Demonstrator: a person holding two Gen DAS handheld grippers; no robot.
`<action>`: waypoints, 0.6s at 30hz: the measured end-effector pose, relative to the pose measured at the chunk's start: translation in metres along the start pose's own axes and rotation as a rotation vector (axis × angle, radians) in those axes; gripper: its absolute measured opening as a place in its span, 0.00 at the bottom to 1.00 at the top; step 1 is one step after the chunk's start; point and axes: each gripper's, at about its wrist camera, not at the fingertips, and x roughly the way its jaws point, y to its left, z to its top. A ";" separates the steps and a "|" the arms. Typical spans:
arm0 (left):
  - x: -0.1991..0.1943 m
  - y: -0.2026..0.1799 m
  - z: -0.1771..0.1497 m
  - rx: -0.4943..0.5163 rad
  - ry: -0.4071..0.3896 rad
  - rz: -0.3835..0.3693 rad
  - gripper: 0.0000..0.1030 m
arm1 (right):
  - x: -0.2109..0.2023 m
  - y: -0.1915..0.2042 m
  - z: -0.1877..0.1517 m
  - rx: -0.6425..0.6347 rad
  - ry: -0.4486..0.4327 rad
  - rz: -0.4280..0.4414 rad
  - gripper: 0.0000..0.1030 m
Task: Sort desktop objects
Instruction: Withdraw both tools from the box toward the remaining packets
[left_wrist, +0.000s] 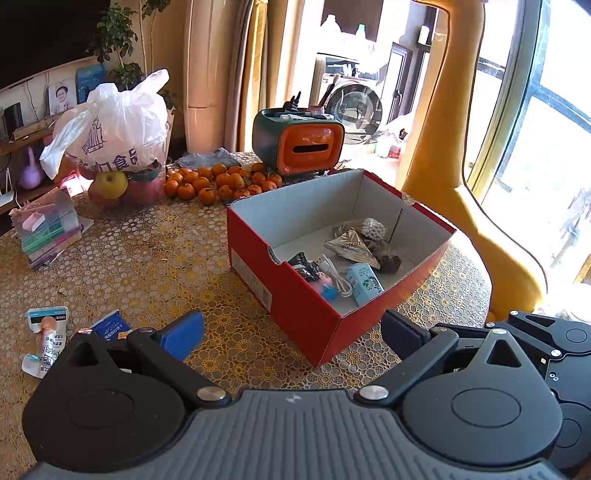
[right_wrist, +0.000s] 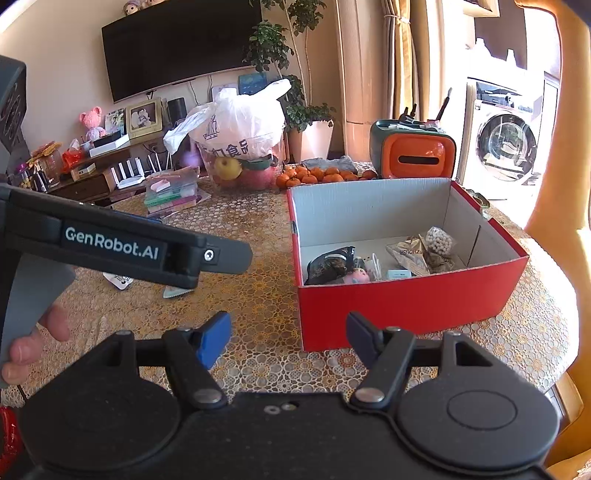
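Left gripper (left_wrist: 291, 332): fingers apart, empty (near the box)
Right gripper (right_wrist: 288, 338): fingers apart, empty
Box (left_wrist: 295, 306): red, holding small items

Sunlit room, wall-mounted television (right_wrist: 181, 44) (dark)

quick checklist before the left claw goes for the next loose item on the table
1. Left claw open and empty: ok.
2. Right claw open and empty: ok.
3. Loose items left: tube packet and blue packet on the table: ok.
4. Red box open, with room inside: ok.
5. Blue packet fully visible: not ok, the claw hides part.
6. Packets overlapping: cannot tell.
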 end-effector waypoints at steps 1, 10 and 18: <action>-0.002 0.003 -0.001 -0.006 -0.003 0.002 1.00 | 0.001 0.004 0.000 -0.007 0.001 0.001 0.67; -0.025 0.034 -0.016 -0.041 -0.020 0.026 1.00 | 0.009 0.039 -0.003 -0.057 0.009 0.030 0.67; -0.049 0.068 -0.031 -0.093 -0.048 0.055 1.00 | 0.019 0.070 -0.002 -0.100 0.011 0.054 0.67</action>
